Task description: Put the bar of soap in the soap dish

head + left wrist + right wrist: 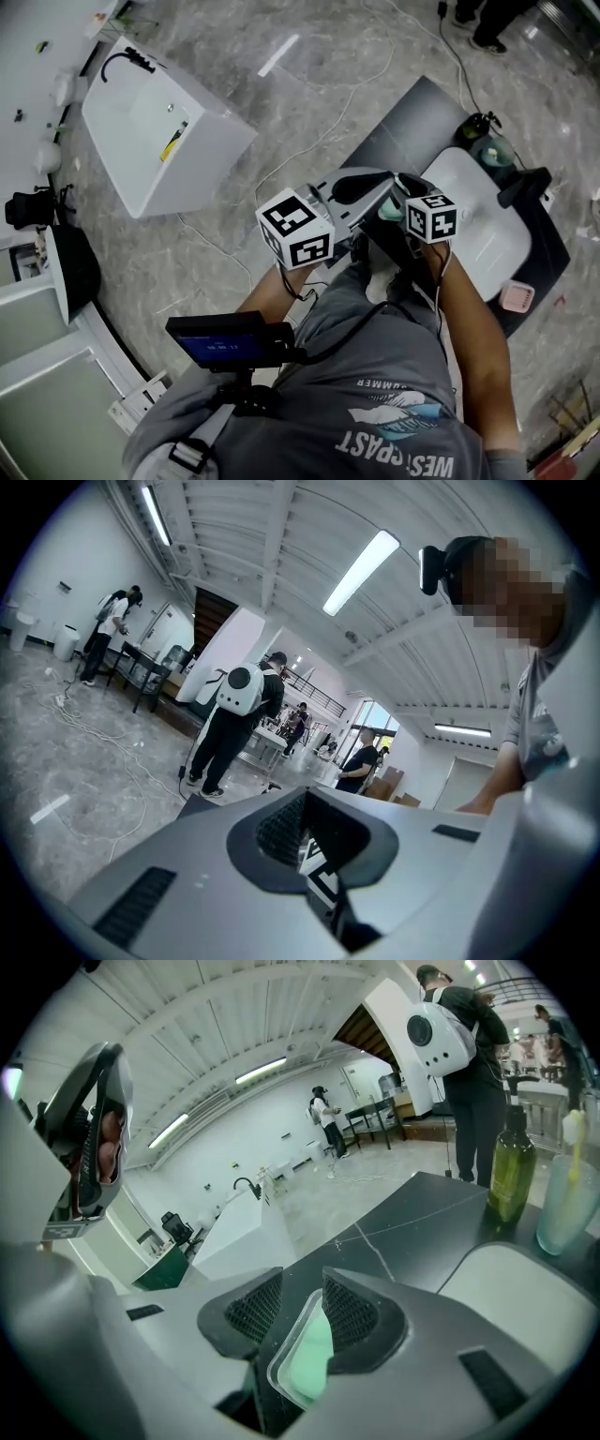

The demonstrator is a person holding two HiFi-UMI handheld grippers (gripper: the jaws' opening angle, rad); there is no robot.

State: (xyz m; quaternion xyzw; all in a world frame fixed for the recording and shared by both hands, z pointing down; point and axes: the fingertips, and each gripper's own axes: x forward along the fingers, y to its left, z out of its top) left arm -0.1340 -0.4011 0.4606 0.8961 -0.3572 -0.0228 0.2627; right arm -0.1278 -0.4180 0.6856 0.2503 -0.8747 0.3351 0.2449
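- Right tongs [302,1312] clamp the green bar of soap [314,1363]; left tongs [314,841] gape slightly, empty
- Carrying step; next, probably lower it into the pink soap dish [517,296] beside the sink [478,234]

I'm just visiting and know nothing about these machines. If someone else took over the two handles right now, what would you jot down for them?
Right gripper: raised over the dark counter, jaws on a green soap bar that has a clear rim round it.
Left gripper: raised beside it, jaws slightly apart, nothing between them.
Pink item, possibly the soap dish, sits at the counter's edge by the white basin.
Done: soap is in the grip.
Left: carry it to the dish, set it in, let go.
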